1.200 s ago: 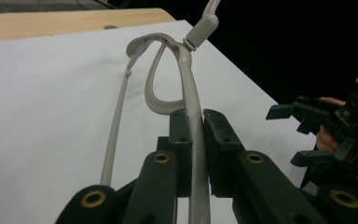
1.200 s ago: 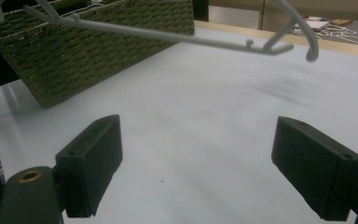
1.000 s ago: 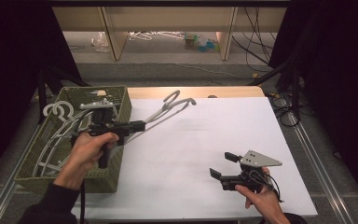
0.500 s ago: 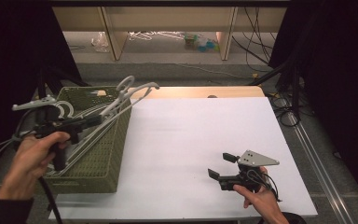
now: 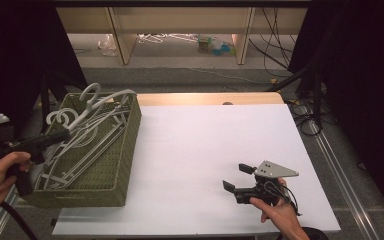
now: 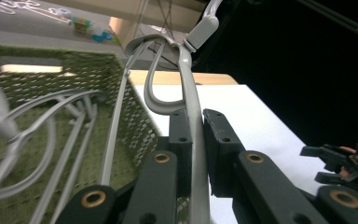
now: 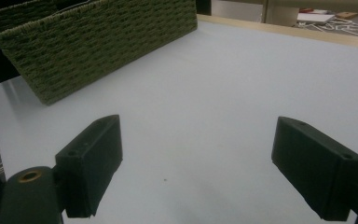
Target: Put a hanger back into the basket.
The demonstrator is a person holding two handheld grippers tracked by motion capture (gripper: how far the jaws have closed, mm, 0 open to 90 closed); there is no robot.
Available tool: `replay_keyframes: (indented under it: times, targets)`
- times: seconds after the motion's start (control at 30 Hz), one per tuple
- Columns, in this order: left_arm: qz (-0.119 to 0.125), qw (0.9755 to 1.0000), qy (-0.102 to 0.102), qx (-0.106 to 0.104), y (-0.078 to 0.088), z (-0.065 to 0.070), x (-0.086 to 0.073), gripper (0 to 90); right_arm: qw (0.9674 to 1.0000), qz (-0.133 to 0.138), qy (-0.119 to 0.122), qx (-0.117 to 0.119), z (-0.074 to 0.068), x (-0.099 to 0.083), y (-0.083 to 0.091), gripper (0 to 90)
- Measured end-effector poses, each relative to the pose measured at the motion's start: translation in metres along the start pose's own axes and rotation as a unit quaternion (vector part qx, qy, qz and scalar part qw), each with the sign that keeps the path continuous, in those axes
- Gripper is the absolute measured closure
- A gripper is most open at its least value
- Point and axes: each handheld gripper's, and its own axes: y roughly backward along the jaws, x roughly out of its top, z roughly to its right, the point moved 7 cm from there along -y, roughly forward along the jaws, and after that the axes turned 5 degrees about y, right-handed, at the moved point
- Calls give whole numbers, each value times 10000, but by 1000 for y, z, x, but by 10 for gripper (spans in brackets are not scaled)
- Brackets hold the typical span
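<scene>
A light grey clothes hanger (image 5: 96,106) hangs tilted over the green woven basket (image 5: 126,161) at the table's left, above several other grey hangers (image 5: 75,150) lying inside. My left gripper (image 5: 56,138) is shut on one arm of the raised hanger; in the left gripper view the hanger arm (image 6: 189,88) runs between the pressed pads of that left gripper (image 6: 193,140), hook end up. My right gripper (image 5: 235,177) rests near the table's front right, held low over the white table top (image 5: 205,140). In its own view the right gripper (image 7: 196,168) is open, nothing between the jaws.
The basket (image 7: 98,42) stands at the white sheet's left edge. A wooden table strip (image 5: 205,98) runs along the back. Beyond it are wooden shelf legs (image 5: 117,35), loose hangers and bottles (image 5: 212,45) on the floor. Cables and black stands (image 5: 305,100) sit at the right.
My left hand has carried the hanger leftward off the white table top, so it now hangs over the basket. The right gripper has stayed in place.
</scene>
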Motion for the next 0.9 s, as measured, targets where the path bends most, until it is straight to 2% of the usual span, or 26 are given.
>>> replay_keyframes:
  times: [0.13,0.2,0.23,0.37,0.5,0.6,0.73,0.8,0.83,0.9]
  targets:
    - [-25,9999,104,69,4,-10,-5,816,10000,41,17,17,0,1,-1,172]
    - [-43,9996,246,155,2,-21,-9,816,10000,78,-18,51,-1,1,-1,172]
    - [-76,9995,268,176,1,-24,-11,816,9999,128,77,-4,1,1,-2,172]
    - [-247,9987,409,185,-5,-34,-18,816,10000,88,31,33,-1,0,-2,172]
    - [-502,9976,424,228,-18,-41,-26,816,10000,20,37,8,0,0,-2,172]
    - [-595,9969,447,237,-24,-44,-28,816,9999,110,111,-13,1,1,-3,172]
    - [-716,9955,539,296,-42,-55,-30,815,9999,13,125,-26,1,0,-2,172]
    - [-858,9941,565,348,-45,-63,-29,814,10000,72,64,20,0,0,-3,172]
    - [-891,9936,580,387,-46,-67,-28,812,9999,112,118,-6,1,0,-3,172]
    - [-1029,9925,495,428,-47,-72,-26,808,10000,62,19,43,-1,0,-2,172]
